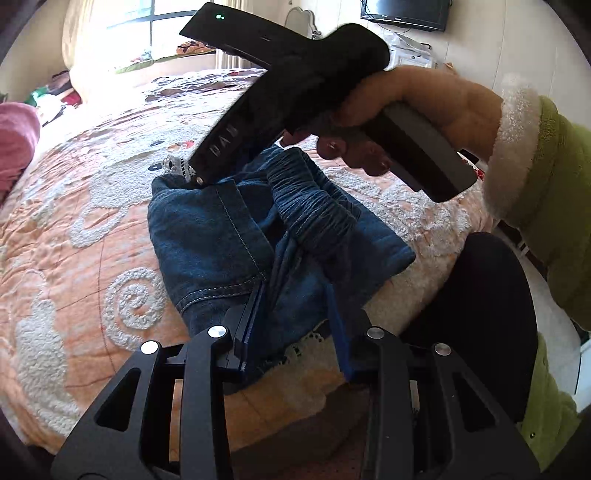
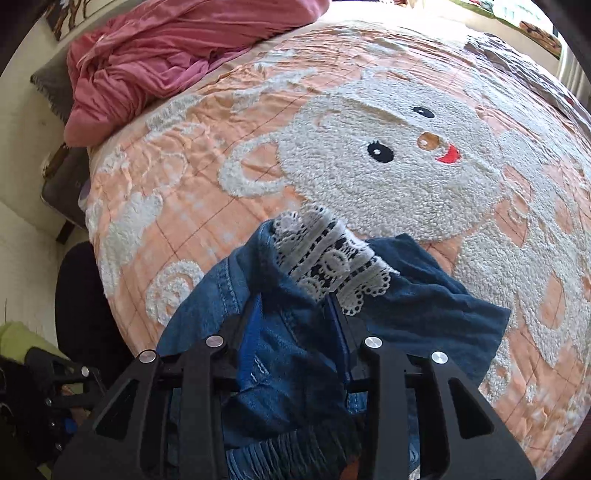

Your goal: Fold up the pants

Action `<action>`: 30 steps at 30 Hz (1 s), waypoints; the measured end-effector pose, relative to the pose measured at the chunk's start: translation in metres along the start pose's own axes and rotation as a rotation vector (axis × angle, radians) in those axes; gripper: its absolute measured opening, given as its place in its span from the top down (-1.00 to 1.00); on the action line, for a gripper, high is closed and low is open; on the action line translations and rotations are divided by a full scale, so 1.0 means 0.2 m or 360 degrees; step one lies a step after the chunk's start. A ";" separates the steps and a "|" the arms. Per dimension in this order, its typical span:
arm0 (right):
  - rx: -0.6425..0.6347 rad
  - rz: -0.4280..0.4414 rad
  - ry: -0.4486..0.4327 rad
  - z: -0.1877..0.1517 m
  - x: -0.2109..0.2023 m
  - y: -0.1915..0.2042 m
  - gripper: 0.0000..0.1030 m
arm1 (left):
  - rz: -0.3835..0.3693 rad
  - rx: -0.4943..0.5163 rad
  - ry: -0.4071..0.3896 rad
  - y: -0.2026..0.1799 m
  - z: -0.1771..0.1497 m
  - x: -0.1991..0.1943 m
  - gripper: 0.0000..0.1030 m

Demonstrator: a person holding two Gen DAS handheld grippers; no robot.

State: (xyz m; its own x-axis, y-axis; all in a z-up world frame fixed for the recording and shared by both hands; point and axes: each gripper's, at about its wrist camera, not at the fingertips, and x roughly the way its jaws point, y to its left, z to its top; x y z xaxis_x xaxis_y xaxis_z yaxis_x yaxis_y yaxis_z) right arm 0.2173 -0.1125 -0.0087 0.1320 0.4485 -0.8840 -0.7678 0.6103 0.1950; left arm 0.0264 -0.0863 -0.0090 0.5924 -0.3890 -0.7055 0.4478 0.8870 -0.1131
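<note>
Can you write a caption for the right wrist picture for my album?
Right tool grips bunched blue denim pants with white lace trim over a peach bunny bedspread.

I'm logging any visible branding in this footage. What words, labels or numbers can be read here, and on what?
"DAS": raised letters on the black body of the right gripper, seen from the left wrist view; this reading is uncertain.
Nothing readable on the pants, the bedspread or the wall TV.

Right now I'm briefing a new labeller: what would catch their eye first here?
The crumpled blue denim pants with white lace trim, lying near the edge of the peach bedspread. Both grippers, left and right, have denim between their fingers. Behind, a big fluffy white bear face fills the bedspread.
</note>
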 end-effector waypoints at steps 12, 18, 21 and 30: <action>-0.0150 -0.0361 0.0015 -0.01 0.01 0.11 0.97 | -0.0017 -0.0037 0.0003 0.04 0.00 0.00 0.49; -0.0096 -0.0439 -0.0096 0.16 -0.01 0.04 1.00 | -0.0013 -0.0034 0.0011 0.02 0.00 0.03 0.49; 0.0044 -0.0307 -0.0114 0.16 -0.04 -0.04 1.00 | 0.0000 -0.0019 0.0011 0.01 0.00 0.03 0.49; -0.0123 -0.0153 0.0093 0.05 -0.01 0.01 0.55 | -0.0010 -0.0032 0.0005 0.01 0.00 0.03 0.46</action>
State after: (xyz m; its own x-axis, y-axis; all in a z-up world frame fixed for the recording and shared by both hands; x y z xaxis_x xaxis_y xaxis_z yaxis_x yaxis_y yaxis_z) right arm 0.2222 -0.1052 -0.0014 0.1725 0.3502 -0.9206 -0.7995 0.5957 0.0767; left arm 0.0305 -0.0864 -0.0128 0.5873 -0.3941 -0.7070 0.4379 0.8893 -0.1320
